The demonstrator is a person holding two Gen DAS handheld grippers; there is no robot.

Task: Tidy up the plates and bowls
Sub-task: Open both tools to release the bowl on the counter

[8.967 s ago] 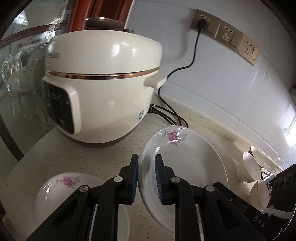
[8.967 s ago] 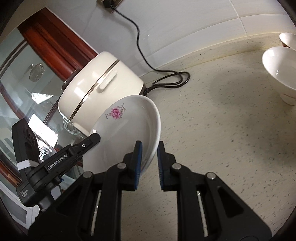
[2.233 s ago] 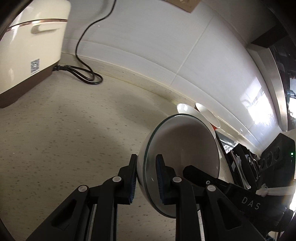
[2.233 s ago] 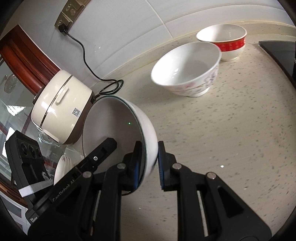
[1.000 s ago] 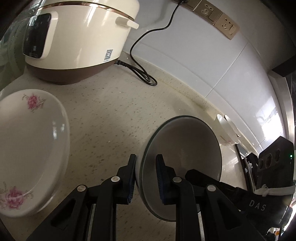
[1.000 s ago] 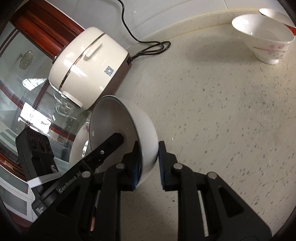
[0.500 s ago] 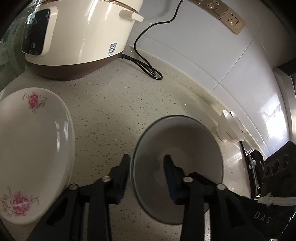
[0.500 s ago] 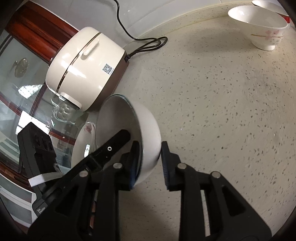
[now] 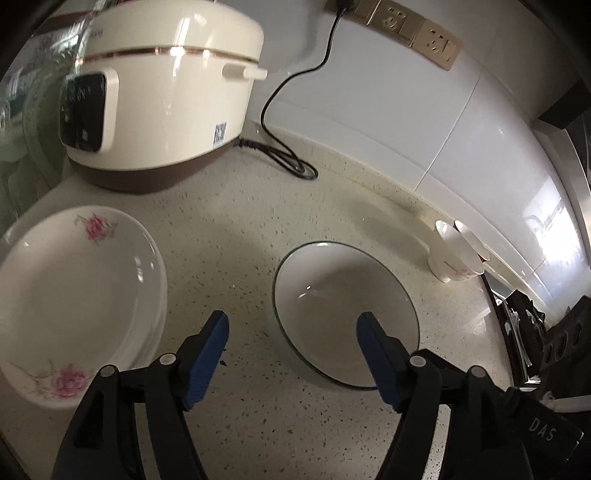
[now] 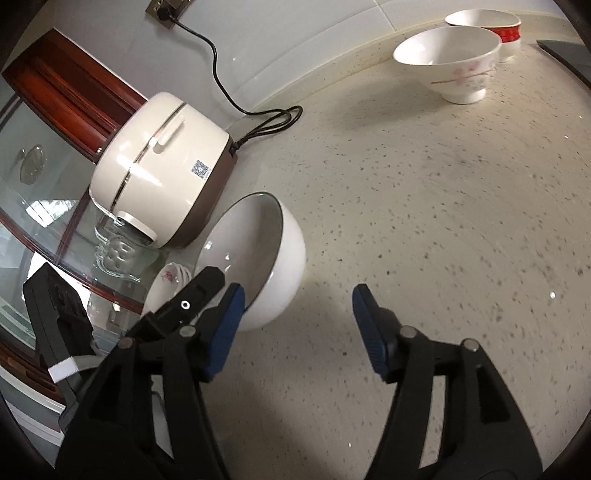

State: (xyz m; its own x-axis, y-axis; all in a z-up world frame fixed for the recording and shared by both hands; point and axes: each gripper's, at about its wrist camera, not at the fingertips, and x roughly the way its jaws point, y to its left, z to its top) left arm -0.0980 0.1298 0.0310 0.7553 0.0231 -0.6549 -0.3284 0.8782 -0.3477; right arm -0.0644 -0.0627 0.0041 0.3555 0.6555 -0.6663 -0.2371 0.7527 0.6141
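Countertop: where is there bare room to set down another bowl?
The widest bare stretch lies between the green-rimmed bowl and the two small bowls near the wall. A narrower strip separates the flowered plates from that bowl. By the rice cooker and its cord it is crowded.

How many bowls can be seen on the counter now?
3: a green-rimmed bowl before the grippers, a flower-patterned bowl near the wall, a red-banded bowl behind it. Others may be hidden.

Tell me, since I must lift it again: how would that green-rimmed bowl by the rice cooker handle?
The green-rimmed bowl looks like glazed ceramic: probably rigid, slippery, chippable. Its rounded underside suggests it may rock if nudged.
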